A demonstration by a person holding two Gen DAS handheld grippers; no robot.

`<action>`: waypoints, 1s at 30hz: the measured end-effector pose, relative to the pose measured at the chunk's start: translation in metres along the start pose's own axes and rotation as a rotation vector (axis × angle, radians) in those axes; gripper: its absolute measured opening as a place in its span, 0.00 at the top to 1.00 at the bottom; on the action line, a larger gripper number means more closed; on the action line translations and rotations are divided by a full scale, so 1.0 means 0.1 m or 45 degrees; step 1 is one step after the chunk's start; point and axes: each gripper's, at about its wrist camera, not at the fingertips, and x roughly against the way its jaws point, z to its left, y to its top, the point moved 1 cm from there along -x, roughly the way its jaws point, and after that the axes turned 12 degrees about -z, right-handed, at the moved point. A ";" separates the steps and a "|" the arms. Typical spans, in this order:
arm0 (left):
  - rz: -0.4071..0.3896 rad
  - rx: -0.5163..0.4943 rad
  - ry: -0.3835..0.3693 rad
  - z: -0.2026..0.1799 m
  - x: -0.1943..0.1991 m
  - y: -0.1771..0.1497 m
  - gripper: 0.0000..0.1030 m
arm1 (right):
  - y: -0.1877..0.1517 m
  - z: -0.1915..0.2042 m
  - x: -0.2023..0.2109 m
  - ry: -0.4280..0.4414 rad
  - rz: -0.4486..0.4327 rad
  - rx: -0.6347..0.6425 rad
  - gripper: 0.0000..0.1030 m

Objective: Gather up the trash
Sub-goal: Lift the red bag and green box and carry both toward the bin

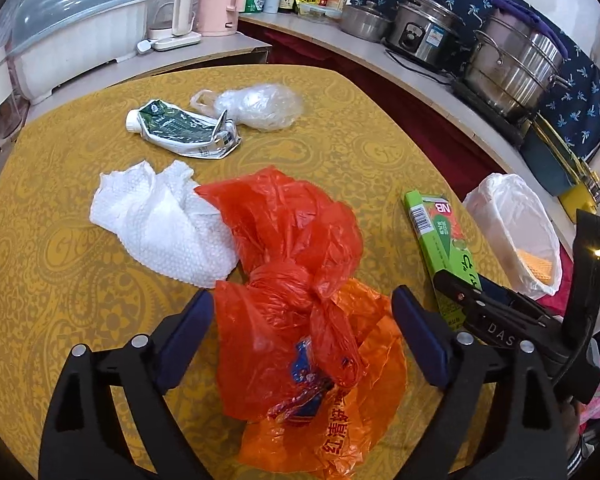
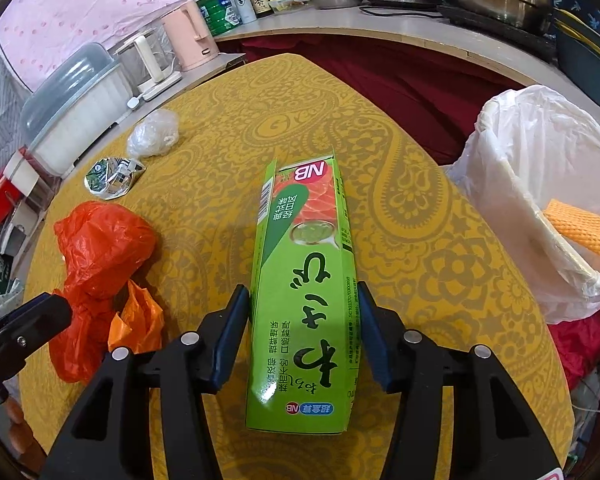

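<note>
My left gripper [image 1: 302, 296] is open, its blue pads on either side of a knotted red plastic bag [image 1: 292, 248] that lies over an orange bag [image 1: 340, 432] on the yellow table [image 1: 52, 288]. The pads stand beside the bag without pressing it. My right gripper [image 2: 301, 289] is shut on a long green box [image 2: 304, 280] lying flat on the table; it also shows at the right of the left wrist view, on the green box [image 1: 440, 232]. A bin with a white liner [image 2: 540, 140] stands past the table's right edge, an orange foam net [image 2: 580, 232] inside.
A crumpled white paper towel [image 1: 160, 224], a flattened green carton [image 1: 180, 128] and a clear plastic bag [image 1: 260, 106] lie farther back on the table. Behind it, a counter [image 1: 340, 40] carries steel pots, a rice cooker, kettles and bottles.
</note>
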 end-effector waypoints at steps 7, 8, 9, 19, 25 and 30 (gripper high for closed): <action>0.067 -0.026 0.068 -0.02 -0.27 0.01 0.51 | 0.02 -0.07 0.03 0.002 -0.009 -0.015 0.50; 0.071 -0.020 0.067 -0.01 -0.28 0.01 0.52 | 0.02 -0.08 0.04 0.003 -0.013 -0.016 0.50; 0.064 -0.016 0.066 -0.01 -0.27 0.02 0.54 | 0.03 -0.09 0.06 0.003 -0.020 -0.017 0.50; -0.042 -0.063 0.039 -0.20 -0.03 0.25 0.58 | 0.23 -0.19 0.31 0.006 -0.122 -0.040 0.51; -0.107 -0.108 -0.035 -0.56 0.09 0.47 0.58 | 0.38 -0.40 0.55 -0.015 -0.200 -0.077 0.51; -0.136 -0.163 -0.109 -0.95 0.10 0.59 0.57 | 0.47 -0.68 0.74 -0.058 -0.260 -0.123 0.51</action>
